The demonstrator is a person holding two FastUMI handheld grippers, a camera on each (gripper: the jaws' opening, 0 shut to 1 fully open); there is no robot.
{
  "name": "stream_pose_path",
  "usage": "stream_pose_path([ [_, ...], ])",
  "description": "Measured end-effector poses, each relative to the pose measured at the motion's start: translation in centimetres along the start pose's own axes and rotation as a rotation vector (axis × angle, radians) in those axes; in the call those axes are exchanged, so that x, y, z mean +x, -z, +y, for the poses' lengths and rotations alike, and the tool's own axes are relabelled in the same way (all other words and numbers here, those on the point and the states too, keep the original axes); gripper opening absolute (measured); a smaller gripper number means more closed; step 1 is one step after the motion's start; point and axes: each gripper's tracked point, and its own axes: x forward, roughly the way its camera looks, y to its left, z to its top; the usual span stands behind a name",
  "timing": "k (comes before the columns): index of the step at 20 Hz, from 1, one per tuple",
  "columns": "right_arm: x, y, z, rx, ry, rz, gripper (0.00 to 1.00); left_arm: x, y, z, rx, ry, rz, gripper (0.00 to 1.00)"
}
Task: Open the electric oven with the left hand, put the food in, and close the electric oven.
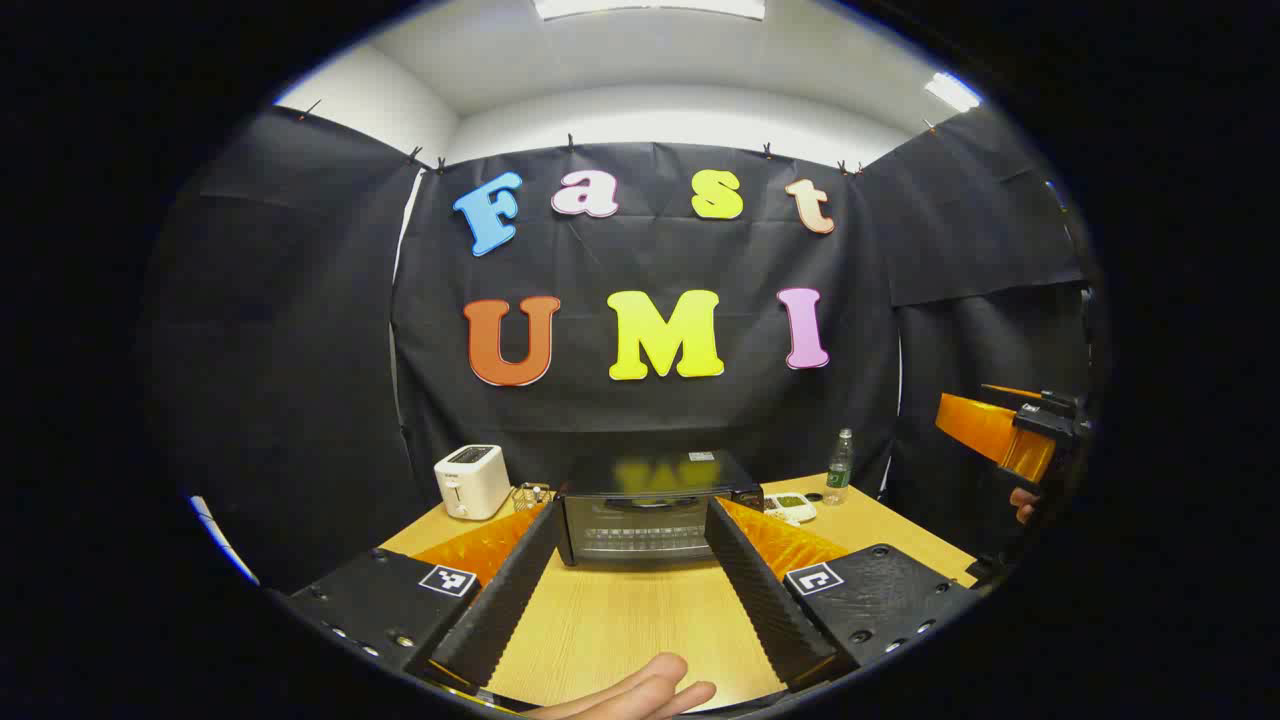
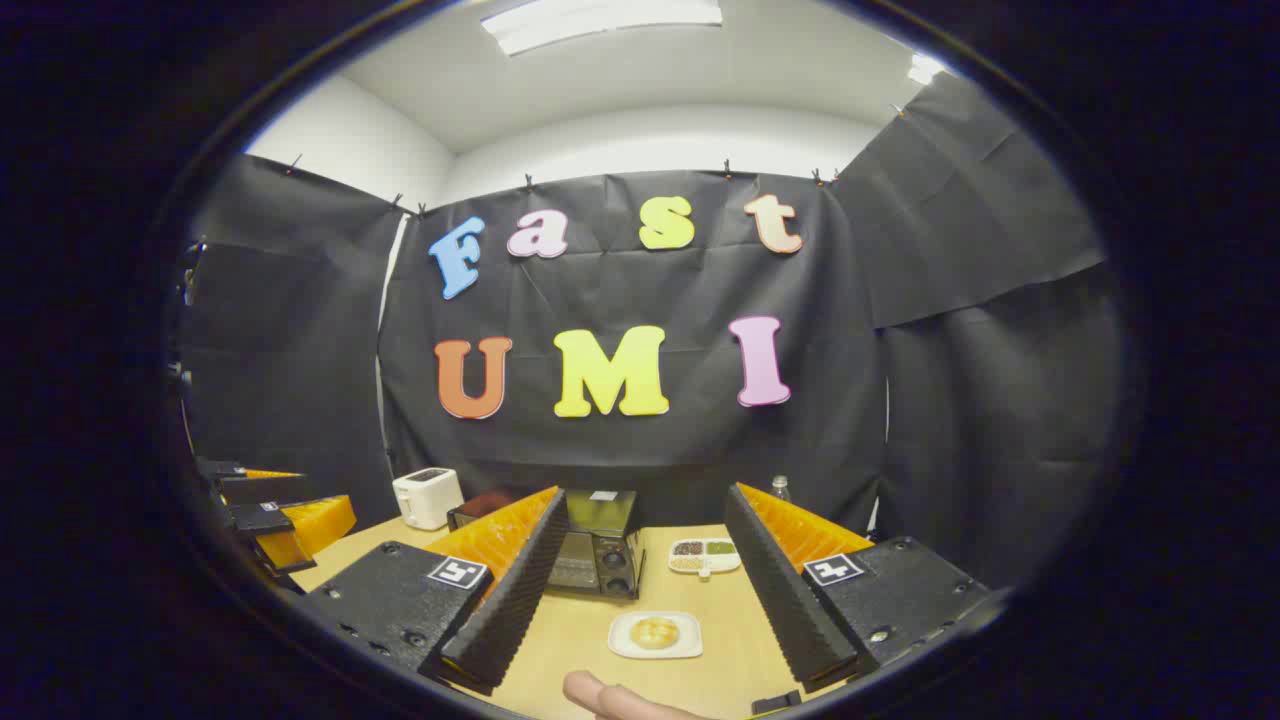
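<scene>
A person's fingertips edge into the bottom of the left gripper view, just below the left tool, whose two fingers stand wide apart over bare wooden table with nothing between them. Framed in that gap, farther back on the table, sits the electric oven, its glass door closed and facing the camera. A white toaster stands to the oven's left near the back edge, a small wire holder between the two; to the oven's right lie a white divided dish and, behind it, a clear bottle with a green label.

In the right gripper view a fingertip likewise shows at the bottom edge, under the right tool, also spread wide and gripping nothing. Between its fingers, near the camera, a bun rests on a white plate on the table, in front of the oven and apart from it. The black cloth wall closes off the booth behind.
</scene>
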Motion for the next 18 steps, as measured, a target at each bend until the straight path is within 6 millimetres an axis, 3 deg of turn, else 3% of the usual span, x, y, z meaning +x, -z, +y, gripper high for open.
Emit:
stream_pose_path([
  [1, 0.0, 0.1, 0.0, 0.001, -0.005, 0.005, 0.96, 0.0, -0.1, 0.1, -0.008, 0.003, -0.002, 0.96],
  [8, -0.4, 0.0, -0.3, -0.022, 0.002, -0.016, 0.96, 0.1, 0.2, 0.7, -0.016, -0.027, -0.006, 0.95],
  [12, -0.9, 0.0, 0.6, -0.011, -0.035, -0.037, 0.96, 0.4, 0.3, 1.0, -0.022, -0.022, -0.009, 0.95],
  [15, -0.7, 0.6, 0.8, -0.014, -0.048, -0.055, 0.96, 1.8, 0.2, 0.4, -0.044, 0.01, -0.023, 0.95],
  [18, 0.3, 2.1, 1.1, -0.019, -0.063, -0.041, 0.96, 4.6, 1.1, 0.2, -0.05, 0.019, -0.005, 0.95],
])
